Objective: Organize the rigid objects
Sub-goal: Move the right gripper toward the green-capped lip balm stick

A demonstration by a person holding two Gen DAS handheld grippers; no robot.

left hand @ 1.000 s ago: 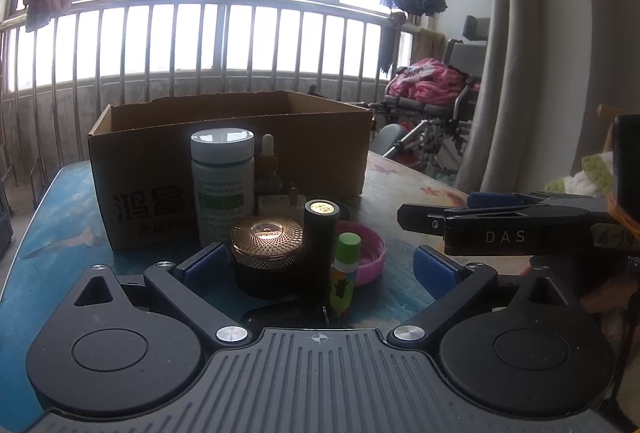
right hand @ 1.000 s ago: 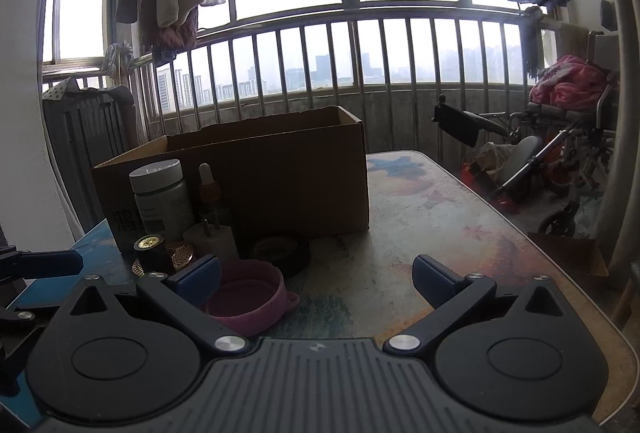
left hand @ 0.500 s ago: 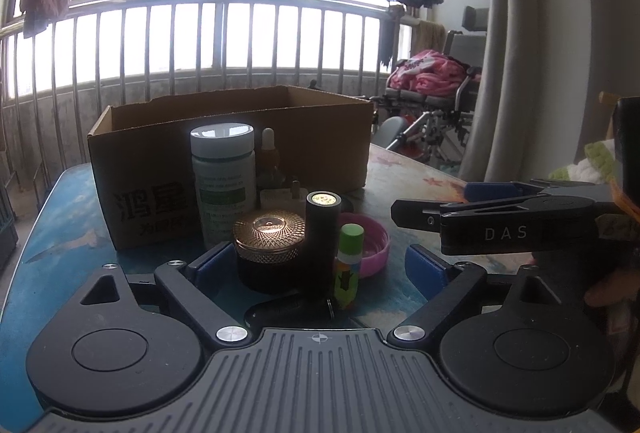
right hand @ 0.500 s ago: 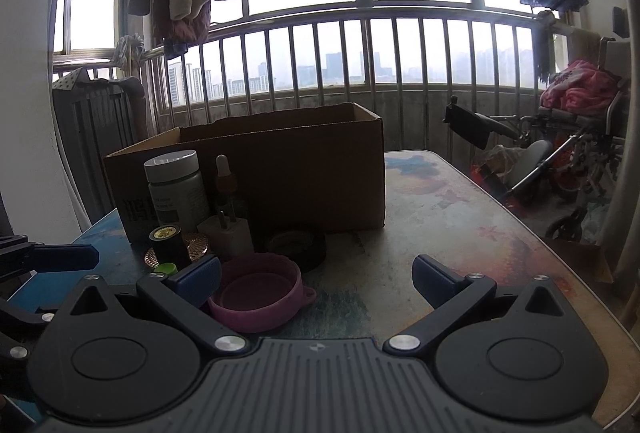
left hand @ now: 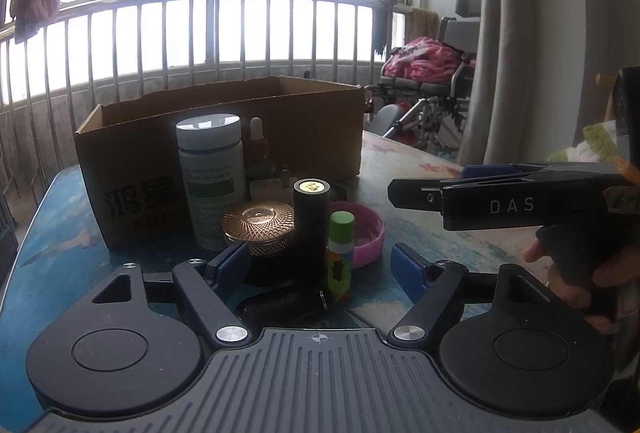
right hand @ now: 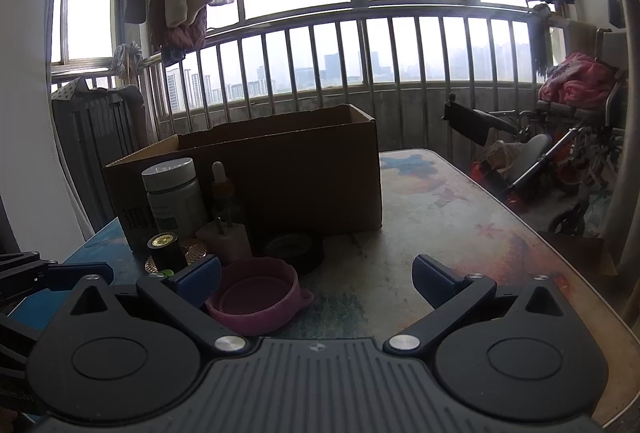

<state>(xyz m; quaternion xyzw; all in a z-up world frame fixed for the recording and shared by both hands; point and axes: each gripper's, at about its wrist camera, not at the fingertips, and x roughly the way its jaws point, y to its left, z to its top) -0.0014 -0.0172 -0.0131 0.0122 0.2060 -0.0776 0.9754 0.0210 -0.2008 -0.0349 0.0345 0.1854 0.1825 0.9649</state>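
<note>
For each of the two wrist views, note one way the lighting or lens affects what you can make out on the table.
Left wrist view: the windows blow out to white, so the backlit cardboard box and black cylinder look dark, while the white bottle's lid glares. Right wrist view: the near face of the box is almost black, hiding any print; fisheye bends the railing bars into curves.

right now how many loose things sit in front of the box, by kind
bottles: 2, white-capped pill bottle, amber dropper bottle
tubes: 2, black cylinder, green-capped stick
jar: 1, copper-lidded
pink lid: 1
white plug: 1
dark roll: 1
total: 8
</note>
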